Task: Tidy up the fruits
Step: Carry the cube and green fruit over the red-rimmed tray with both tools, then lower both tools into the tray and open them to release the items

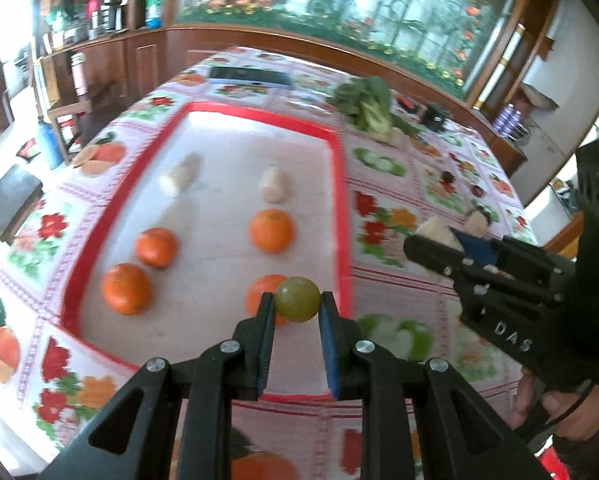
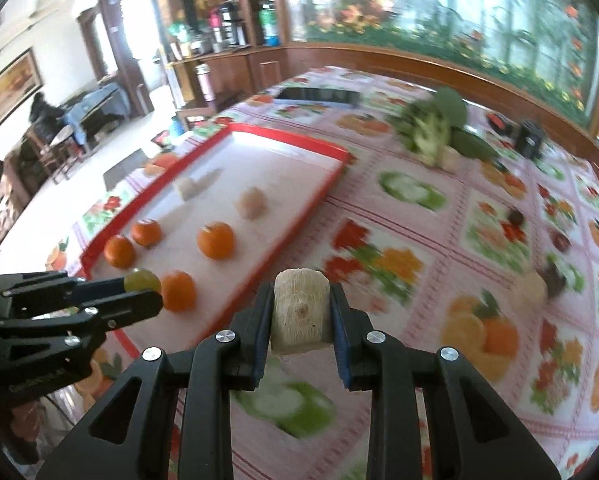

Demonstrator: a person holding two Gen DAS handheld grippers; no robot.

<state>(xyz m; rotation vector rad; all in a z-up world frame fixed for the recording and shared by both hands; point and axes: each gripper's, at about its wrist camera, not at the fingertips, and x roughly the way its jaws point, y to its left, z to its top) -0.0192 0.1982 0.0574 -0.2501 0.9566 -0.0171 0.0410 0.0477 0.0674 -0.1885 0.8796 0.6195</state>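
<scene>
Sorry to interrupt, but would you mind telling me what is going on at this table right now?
A person is sorting fruit onto a red-rimmed white tray with two handheld grippers. The left gripper is shut on a small round green fruit, held above the tray's near end. The right gripper is shut on a pale, ridged cylindrical piece, over the floral tablecloth beside the tray. Four oranges, such as one round orange, and two pale pieces already sit in two rows on the tray.

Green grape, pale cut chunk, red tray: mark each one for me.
green grape [image 1: 297,299], left wrist view, middle of its rounded front.
pale cut chunk [image 2: 301,312], right wrist view, centre of its ridged face.
red tray [image 1: 341,184], left wrist view, right-hand rim.
</scene>
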